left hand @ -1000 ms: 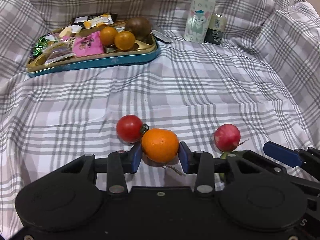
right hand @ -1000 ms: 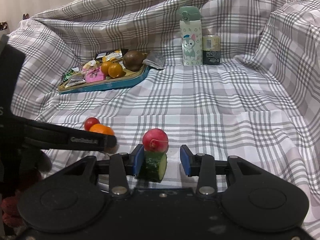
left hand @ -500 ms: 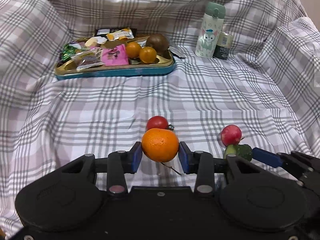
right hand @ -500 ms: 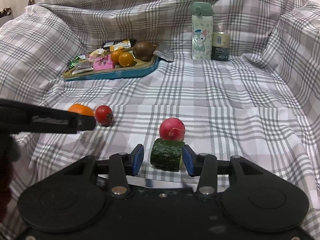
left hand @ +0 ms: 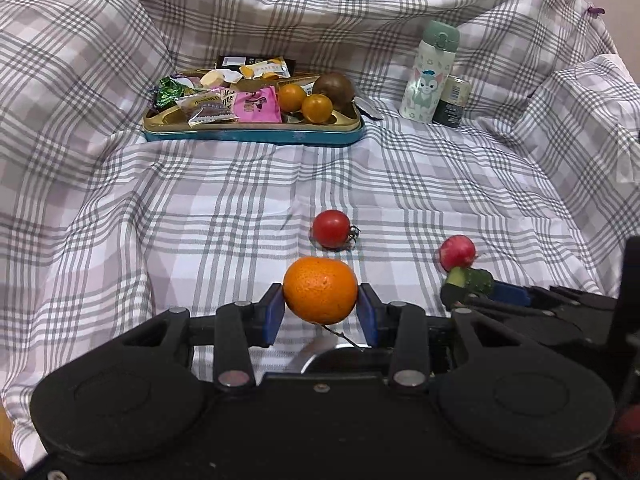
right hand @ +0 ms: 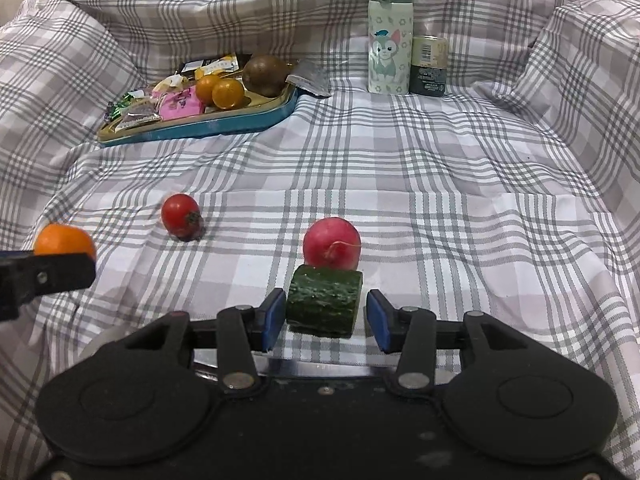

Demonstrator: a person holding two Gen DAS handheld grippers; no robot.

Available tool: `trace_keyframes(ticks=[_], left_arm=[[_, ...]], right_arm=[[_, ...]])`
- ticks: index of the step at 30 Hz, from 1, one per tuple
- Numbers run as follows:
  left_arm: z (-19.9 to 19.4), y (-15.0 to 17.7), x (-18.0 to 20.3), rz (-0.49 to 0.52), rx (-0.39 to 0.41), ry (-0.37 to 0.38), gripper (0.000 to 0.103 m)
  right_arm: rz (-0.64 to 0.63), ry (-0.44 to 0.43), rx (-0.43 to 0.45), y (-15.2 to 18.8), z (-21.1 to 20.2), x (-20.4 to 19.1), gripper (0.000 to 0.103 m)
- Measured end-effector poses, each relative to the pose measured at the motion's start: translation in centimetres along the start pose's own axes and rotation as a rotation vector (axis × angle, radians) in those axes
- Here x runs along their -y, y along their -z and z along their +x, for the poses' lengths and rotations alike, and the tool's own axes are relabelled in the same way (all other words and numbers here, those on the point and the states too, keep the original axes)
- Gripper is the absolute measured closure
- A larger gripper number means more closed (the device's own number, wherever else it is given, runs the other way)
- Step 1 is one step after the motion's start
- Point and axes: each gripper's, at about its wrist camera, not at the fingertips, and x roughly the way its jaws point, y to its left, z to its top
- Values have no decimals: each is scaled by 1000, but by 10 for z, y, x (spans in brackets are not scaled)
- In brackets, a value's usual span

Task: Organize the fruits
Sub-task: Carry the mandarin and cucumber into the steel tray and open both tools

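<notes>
My left gripper (left hand: 320, 312) is shut on an orange mandarin (left hand: 320, 290) and holds it above the plaid cloth. A red tomato (left hand: 331, 229) lies just beyond it. My right gripper (right hand: 324, 316) is open around a dark green cucumber piece (right hand: 325, 305); its left pad touches the piece and a small gap shows at the right pad. A red radish (right hand: 331, 249) sits right behind the cucumber. The blue-rimmed gold tray (left hand: 256, 133) at the back holds two small oranges (left hand: 306, 103), a brown round fruit (left hand: 334, 87) and snack packets.
A cartoon-print bottle (right hand: 389, 34) and a small can (right hand: 429, 66) stand at the back right. A silver packet (right hand: 309, 79) lies by the tray's right end. The plaid cloth (right hand: 440, 184) rises in folds on both sides and behind.
My left gripper has lifted and pulled back with the mandarin, leaving the tomato on the cloth. The cucumber piece has turned onto its side between the right gripper's fingers.
</notes>
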Motion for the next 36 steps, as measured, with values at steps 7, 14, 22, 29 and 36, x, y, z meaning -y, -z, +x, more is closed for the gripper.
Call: trace_keyframes(ticks=[7,14,22,29,36], left_arm=[[-12,9,5,-3,-5,8,55],[-29,16,12,3,1,16,55],[-47,24,26,40,-4,33,55],[-51,38,39,76,-59,56,55],[-37,41,60,108,-112,96,55]], right_arm=[[-17,2,-3,-4,4,1,63],[-18,-42,87,-9,-27,14,67],[-25,-86,171,2,-97,35,67],[-20,-128,65,52,-133,51,66],[48,-159,-81,96,-143,52,66]])
